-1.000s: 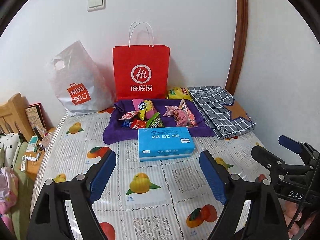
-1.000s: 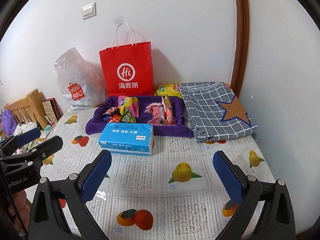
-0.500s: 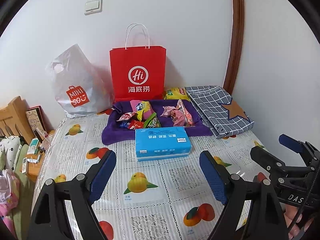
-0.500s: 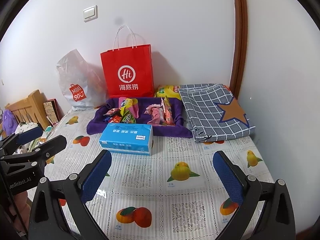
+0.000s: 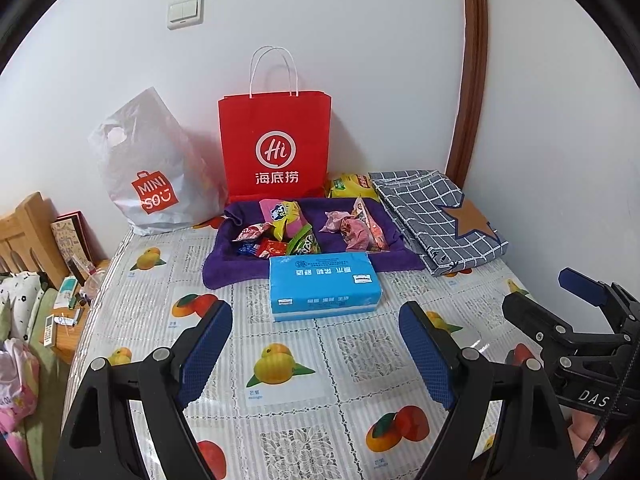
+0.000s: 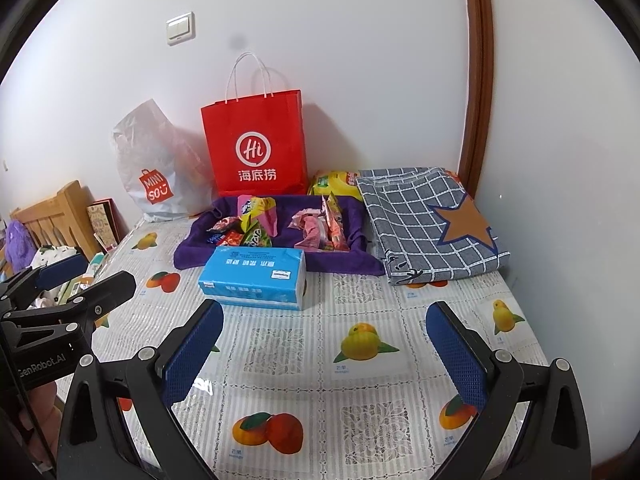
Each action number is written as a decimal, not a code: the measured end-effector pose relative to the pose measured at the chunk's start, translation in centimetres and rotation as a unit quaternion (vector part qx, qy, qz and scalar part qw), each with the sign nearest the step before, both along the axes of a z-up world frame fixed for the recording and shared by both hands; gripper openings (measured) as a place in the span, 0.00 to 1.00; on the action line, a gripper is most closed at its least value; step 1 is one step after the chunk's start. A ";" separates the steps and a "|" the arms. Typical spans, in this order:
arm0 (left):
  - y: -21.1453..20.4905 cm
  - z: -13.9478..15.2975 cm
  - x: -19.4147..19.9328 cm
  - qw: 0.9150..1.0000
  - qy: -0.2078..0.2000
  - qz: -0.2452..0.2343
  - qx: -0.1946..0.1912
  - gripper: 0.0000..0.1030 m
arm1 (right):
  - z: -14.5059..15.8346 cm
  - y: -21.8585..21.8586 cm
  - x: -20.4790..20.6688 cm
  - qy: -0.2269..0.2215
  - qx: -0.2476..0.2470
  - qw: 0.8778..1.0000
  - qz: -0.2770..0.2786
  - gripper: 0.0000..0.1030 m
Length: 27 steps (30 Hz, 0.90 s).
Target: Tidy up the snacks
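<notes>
Both hand-held grippers, left hand-held gripper (image 5: pixel 316 344) and right hand-held gripper (image 6: pixel 324 344), gape above bare tablecloth (image 5: pixel 360 360)

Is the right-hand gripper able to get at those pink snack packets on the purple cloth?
Probably yes. The right gripper is open and empty, and the pink packets lie uncovered on the purple cloth; the blue tissue pack sits left of that path.

Left gripper (image 5: pixel 316 354): was held level, jaws spread wide, nothing between its blue pads (image 5: pixel 206 350).
Right gripper (image 6: pixel 324 354): was likewise spread wide and empty, positioned beside the left one.
Contact: neither touched anything.
</notes>
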State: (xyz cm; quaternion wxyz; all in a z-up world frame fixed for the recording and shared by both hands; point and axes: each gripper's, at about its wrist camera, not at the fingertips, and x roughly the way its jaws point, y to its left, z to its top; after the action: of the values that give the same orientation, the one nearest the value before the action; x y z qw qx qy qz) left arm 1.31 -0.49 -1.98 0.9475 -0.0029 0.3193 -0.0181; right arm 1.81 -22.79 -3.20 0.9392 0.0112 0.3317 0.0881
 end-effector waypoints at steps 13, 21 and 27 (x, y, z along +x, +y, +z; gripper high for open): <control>0.2 0.0 0.0 1.000 0.001 -0.002 -0.001 0.82 | 0.1 0.0 0.0 -0.001 0.001 1.000 0.002 0.98; 0.2 0.0 0.0 1.000 0.001 -0.001 -0.001 0.82 | 0.1 0.0 0.0 -0.002 0.001 1.000 0.002 0.98; 0.2 0.0 0.0 1.000 0.001 -0.002 -0.002 0.82 | 0.1 0.0 -0.1 -0.002 0.002 1.000 0.003 0.98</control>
State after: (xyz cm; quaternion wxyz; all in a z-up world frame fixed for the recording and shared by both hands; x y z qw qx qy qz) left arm 1.30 -0.25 -1.99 0.9470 -0.0041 0.3204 -0.0205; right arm 1.74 -22.78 -3.13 0.9396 0.0122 0.3296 0.0918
